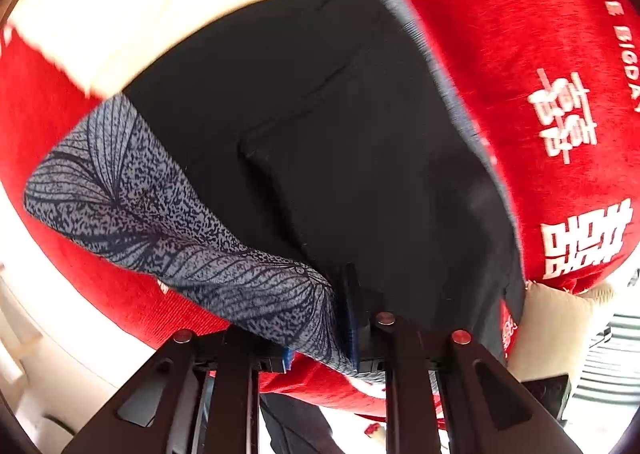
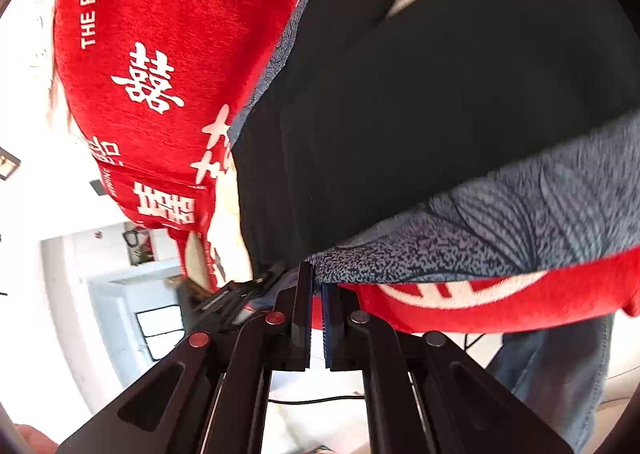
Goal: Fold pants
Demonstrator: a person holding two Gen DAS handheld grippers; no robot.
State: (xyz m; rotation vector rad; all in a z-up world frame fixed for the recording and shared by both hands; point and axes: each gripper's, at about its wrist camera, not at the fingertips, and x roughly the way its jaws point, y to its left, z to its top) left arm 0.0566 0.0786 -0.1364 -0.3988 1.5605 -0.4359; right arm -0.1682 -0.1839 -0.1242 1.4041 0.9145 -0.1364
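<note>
Jaws of both grippers were clenched on the pants' patterned grey waistband — the left gripper [image 1: 352,318] at the bottom centre of its frame, the right gripper [image 2: 318,294] likewise. Between them the black pants [image 1: 340,142] filled the middle of each view, spread over a red cloth [image 1: 520,54] with white characters.

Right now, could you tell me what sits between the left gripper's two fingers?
In the left wrist view, the left gripper pinches the grey leaf-patterned band of the black pants; nothing else lies between its fingers.
</note>
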